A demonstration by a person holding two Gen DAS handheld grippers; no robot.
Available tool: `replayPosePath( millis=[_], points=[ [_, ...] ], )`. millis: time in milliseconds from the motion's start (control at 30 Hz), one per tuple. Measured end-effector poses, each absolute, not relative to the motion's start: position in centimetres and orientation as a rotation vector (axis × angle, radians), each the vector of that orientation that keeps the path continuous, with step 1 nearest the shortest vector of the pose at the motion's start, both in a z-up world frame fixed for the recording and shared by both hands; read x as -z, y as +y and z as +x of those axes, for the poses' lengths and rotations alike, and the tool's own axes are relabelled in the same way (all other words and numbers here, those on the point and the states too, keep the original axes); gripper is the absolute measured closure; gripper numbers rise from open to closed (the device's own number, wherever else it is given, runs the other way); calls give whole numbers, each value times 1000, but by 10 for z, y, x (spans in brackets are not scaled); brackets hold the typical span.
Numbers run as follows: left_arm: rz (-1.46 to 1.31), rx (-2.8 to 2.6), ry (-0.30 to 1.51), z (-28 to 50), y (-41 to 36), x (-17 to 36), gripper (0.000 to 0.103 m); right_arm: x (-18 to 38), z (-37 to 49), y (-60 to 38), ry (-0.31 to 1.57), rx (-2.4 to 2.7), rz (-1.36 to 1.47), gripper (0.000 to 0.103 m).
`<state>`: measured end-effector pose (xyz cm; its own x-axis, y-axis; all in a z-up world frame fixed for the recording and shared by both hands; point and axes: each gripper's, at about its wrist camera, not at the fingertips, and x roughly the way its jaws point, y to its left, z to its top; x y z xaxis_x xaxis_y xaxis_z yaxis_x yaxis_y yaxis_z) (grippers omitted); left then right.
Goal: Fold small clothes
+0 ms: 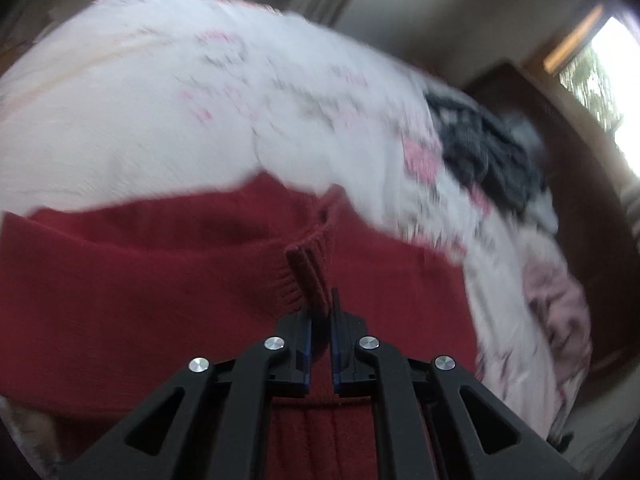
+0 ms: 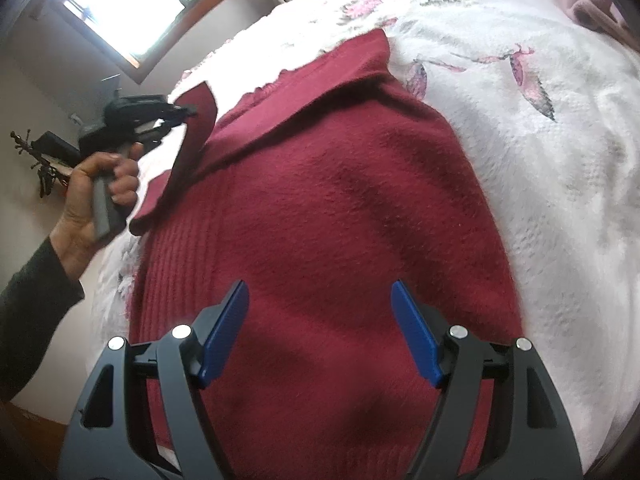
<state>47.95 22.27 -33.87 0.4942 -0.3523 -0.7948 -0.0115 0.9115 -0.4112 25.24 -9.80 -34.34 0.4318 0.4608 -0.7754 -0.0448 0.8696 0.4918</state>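
A dark red knitted sweater [image 2: 320, 208] lies spread on a bed, covering most of the middle of the right wrist view. Its body is a fuzzy, fine knit with a soft nap; along one side runs a band of ribbing in straight parallel ridges. No label, brand or writing can be read on it.

One sleeve [image 2: 192, 136] is lifted off the bed at the sweater's far left. The ribbed cuff [image 1: 310, 276], thick and doubled at its edge, is pinched in the left claw [image 1: 321, 304], whose black fingers with blue pads are clenched on the knit. In the right wrist view a person's hand [image 2: 100, 188] in a dark sleeve grips the grey handle of that tool.

The right claw [image 2: 320, 332] hangs over the lower part of the sweater, released, its blue pads [image 2: 224, 332] spread wide and grasping nothing.

Under the sweater is a white, plush bedspread [image 2: 520, 128] with a pebbled texture and a print of pink and grey leaves. At the bed's far end lie a dark grey chunky knit [image 1: 484, 152] and a pale pink fleecy cloth [image 1: 556, 300], both blurred. Beyond the bed a bright window [image 2: 124, 4] with a wooden frame is set in a pale wall.
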Motion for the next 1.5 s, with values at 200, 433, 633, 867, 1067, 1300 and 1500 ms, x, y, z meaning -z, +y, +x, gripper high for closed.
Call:
replayPosePath(
  millis=[200, 433, 633, 867, 1067, 1300, 1500],
  points=[
    [-402, 210, 995, 423, 233, 340, 35, 322, 287, -93, 1077, -391, 443, 20],
    [-464, 166, 1037, 306, 271, 350, 32, 320, 425, -55, 1195, -628, 776, 34],
    [-581, 115, 1078, 244, 288, 372, 32, 377, 523, -6, 1413, -605, 915, 46],
    [-660, 124, 1086, 239, 296, 386, 32, 402, 551, 24, 1510, -553, 860, 55],
    [-688, 127, 1095, 237, 298, 390, 32, 382, 561, 29, 1478, -552, 773, 98],
    [-698, 127, 1110, 227, 308, 383, 32, 297, 571, -7, 1293, -551, 687, 98],
    [-736, 123, 1082, 224, 328, 365, 32, 257, 571, -63, 1205, -504, 650, 98]
  ],
)
